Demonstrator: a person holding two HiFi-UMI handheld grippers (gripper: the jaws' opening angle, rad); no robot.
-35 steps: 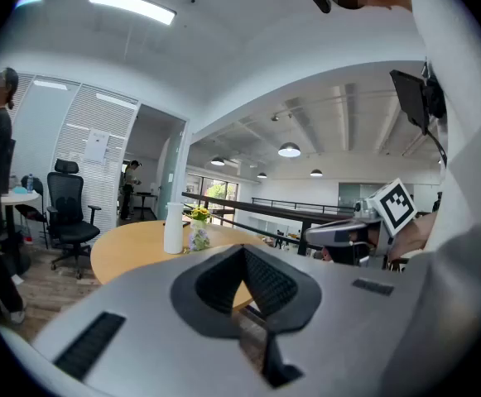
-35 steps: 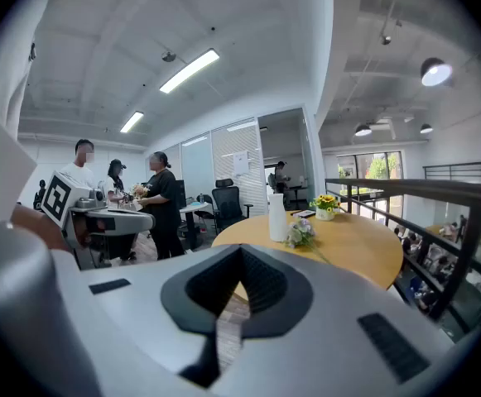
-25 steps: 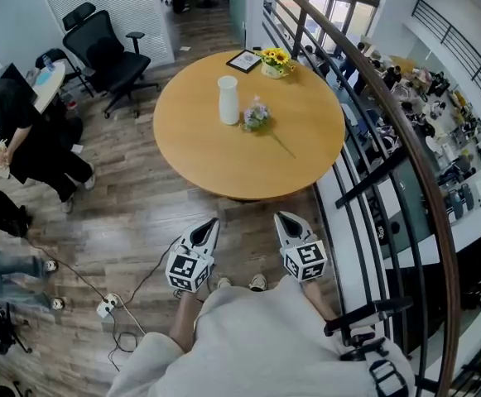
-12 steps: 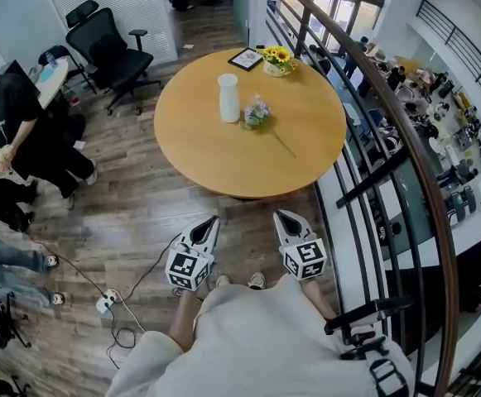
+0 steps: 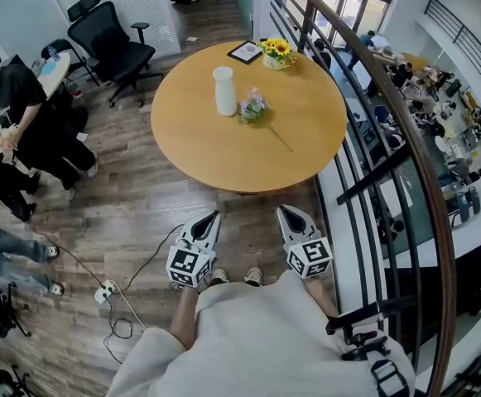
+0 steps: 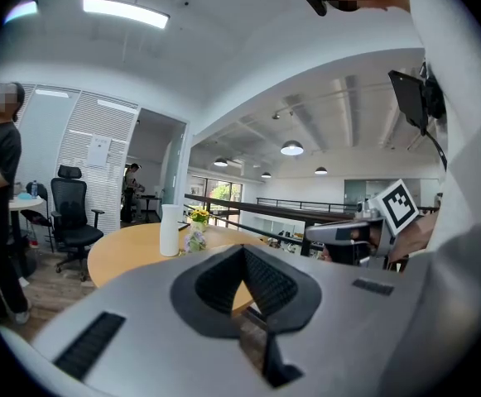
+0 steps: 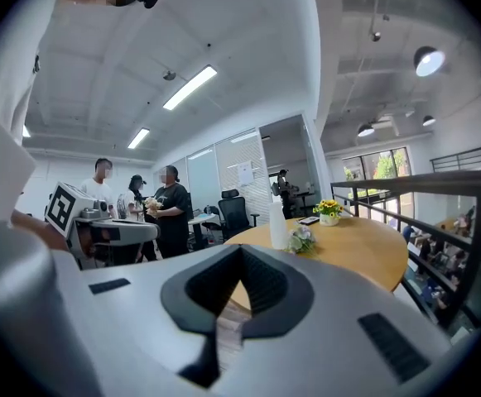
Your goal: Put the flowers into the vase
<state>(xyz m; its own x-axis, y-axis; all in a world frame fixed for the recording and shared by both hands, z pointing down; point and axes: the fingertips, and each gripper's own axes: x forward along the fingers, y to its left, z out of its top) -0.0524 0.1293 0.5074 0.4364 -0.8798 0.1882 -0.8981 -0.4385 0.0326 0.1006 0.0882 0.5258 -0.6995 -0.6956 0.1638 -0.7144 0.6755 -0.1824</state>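
A white vase (image 5: 224, 91) stands upright on the round wooden table (image 5: 223, 160). Just right of it a small bunch of pale flowers (image 5: 252, 106) lies on the tabletop, its stem pointing toward me. My left gripper (image 5: 209, 219) and right gripper (image 5: 288, 213) hover side by side over the floor, short of the table's near edge. Both are shut and hold nothing. In the left gripper view its tips (image 6: 242, 251) meet, with the vase (image 6: 170, 231) and flowers (image 6: 195, 240) far ahead. The right gripper (image 7: 240, 251) looks at the same vase (image 7: 278, 226) and flowers (image 7: 300, 240).
A pot of sunflowers (image 5: 276, 54) and a framed picture (image 5: 246, 52) sit at the table's far side. A dark railing (image 5: 372, 139) runs along the right. An office chair (image 5: 112, 44), people (image 5: 16, 114) and a floor cable with a power strip (image 5: 103, 292) are on the left.
Both grippers have drifted slightly along with the person holding them, and their jaws stay shut. The people on the left have shifted a little.
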